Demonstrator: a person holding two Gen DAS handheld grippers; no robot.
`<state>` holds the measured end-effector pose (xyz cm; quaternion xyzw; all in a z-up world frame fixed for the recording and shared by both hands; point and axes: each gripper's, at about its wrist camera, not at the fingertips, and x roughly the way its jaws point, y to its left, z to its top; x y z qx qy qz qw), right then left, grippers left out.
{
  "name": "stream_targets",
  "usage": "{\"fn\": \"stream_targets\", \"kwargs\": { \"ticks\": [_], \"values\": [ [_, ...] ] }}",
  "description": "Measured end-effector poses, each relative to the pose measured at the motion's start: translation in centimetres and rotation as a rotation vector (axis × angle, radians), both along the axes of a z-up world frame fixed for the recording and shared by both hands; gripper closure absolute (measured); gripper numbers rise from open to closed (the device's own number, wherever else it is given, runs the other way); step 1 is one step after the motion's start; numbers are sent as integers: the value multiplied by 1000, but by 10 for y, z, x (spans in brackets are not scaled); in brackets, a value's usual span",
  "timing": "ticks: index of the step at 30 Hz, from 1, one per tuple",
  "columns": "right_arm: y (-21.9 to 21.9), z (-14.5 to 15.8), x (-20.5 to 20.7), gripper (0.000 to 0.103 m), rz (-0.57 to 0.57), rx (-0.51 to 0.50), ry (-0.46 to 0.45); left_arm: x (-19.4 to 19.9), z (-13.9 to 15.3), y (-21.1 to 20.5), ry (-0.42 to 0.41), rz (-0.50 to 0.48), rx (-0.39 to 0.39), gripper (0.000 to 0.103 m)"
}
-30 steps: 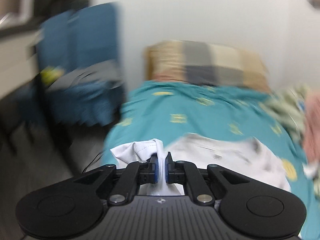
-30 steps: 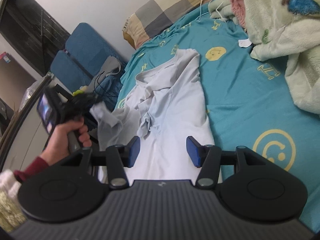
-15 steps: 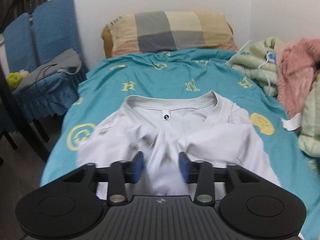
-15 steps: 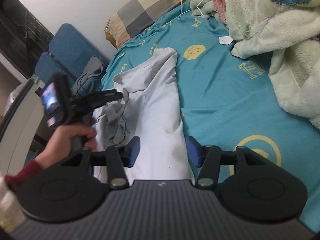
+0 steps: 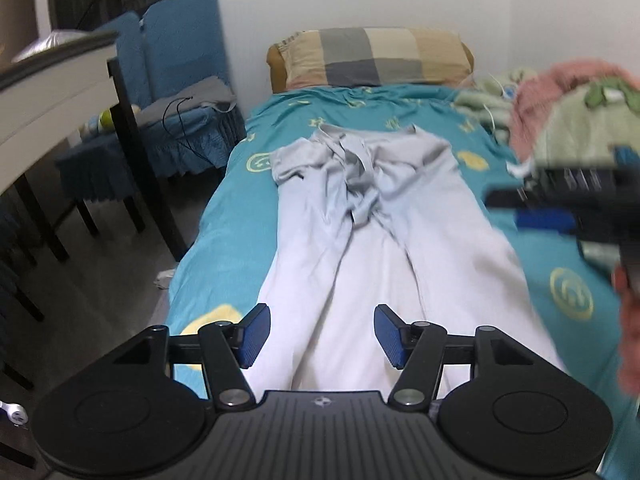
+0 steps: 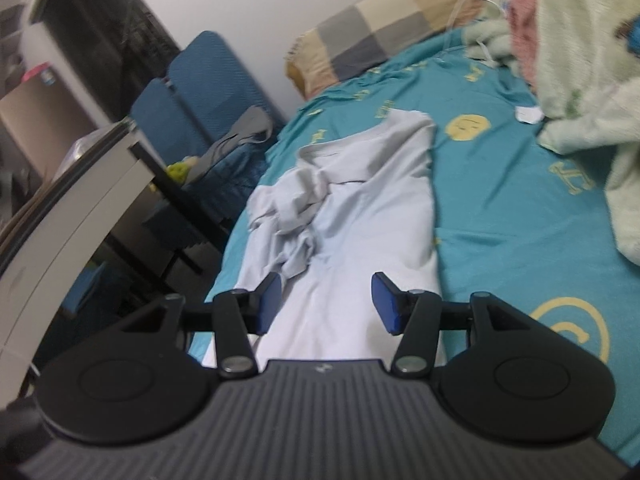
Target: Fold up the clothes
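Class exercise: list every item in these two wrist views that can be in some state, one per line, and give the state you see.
White T-shirt: flat on the bed, sides folded inward, sleeves bunched near the collar.
Left gripper: opening, nothing between its fingers.
Right gripper: closing slightly, holding nothing.
Bedsheet: spread, lightly wrinkled.
Blankets: heaped, unfolded.
Grey garment: draped over the chair.

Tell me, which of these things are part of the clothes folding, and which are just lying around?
Part of the job: white T-shirt; left hand-held gripper, opening; right hand-held gripper, closing.

Lying about: plaid pillow; fleece blankets; blue chair.
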<state>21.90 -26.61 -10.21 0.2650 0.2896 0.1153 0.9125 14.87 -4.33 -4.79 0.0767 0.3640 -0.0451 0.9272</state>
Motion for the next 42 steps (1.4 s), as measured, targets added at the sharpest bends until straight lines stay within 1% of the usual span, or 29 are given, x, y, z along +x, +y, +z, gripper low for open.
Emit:
{"fn": "stream_targets", "kwargs": {
  "ticks": [1, 4, 7, 9, 13, 14, 17, 19, 20, 22, 23, 24, 27, 29, 31, 34, 37, 39, 42],
  "values": [
    [2, 2, -1, 53, 9, 7, -4, -5, -3, -1, 4, -9, 9, 43],
    [9, 7, 0, 53, 39, 33, -5, 2, -9, 0, 35, -21, -20, 43],
    [25, 12, 17, 53, 53, -12, 7, 5, -13, 9, 23, -18, -29, 43],
    [39, 9, 39, 53, 66, -52, 24, 7, -14, 18, 20, -19, -46, 43],
    [75, -5, 94, 53, 91, -157, 31, 10, -19, 42, 56, -17, -132, 43],
    [85, -10, 109, 53, 94, -188, 34, 11, -20, 47, 60, -15, -141, 43],
    [110, -23, 153, 53, 53, -296, 62, 15, -24, 60, 70, -8, -168, 43],
    [120, -30, 175, 54, 32, -311, 77, 18, -27, 67, 83, 2, -184, 43],
    [124, -30, 181, 58, 25, -314, 71, 18, -27, 70, 86, 4, -198, 43],
    [130, -27, 186, 86, 17, -328, 46, 19, -27, 76, 91, 9, -225, 43],
    [133, -24, 186, 89, 10, -340, 40, 19, -27, 79, 94, 11, -238, 43],
    [133, -20, 185, 95, -5, -351, 30, 19, -27, 78, 94, 7, -240, 43],
    [115, -6, 177, 97, -97, -320, -5, 16, -26, 76, 95, -4, -244, 43],
    [98, -5, 174, 97, -172, -292, 8, 15, -25, 74, 95, -11, -246, 42],
    [82, -15, 174, 97, -218, -276, 51, 15, -27, 69, 95, -22, -231, 42],
    [65, -39, 177, 97, -231, -231, 117, 16, -31, 64, 100, -34, -205, 41],
    [58, -50, 177, 95, -216, -190, 123, 20, -38, 61, 114, -33, -175, 41],
    [56, -45, 172, 94, -201, -177, 107, 23, -41, 59, 120, -29, -158, 41],
    [55, -27, 154, 93, -161, -201, 88, 27, -44, 56, 126, -21, -138, 41]
  ]
}}
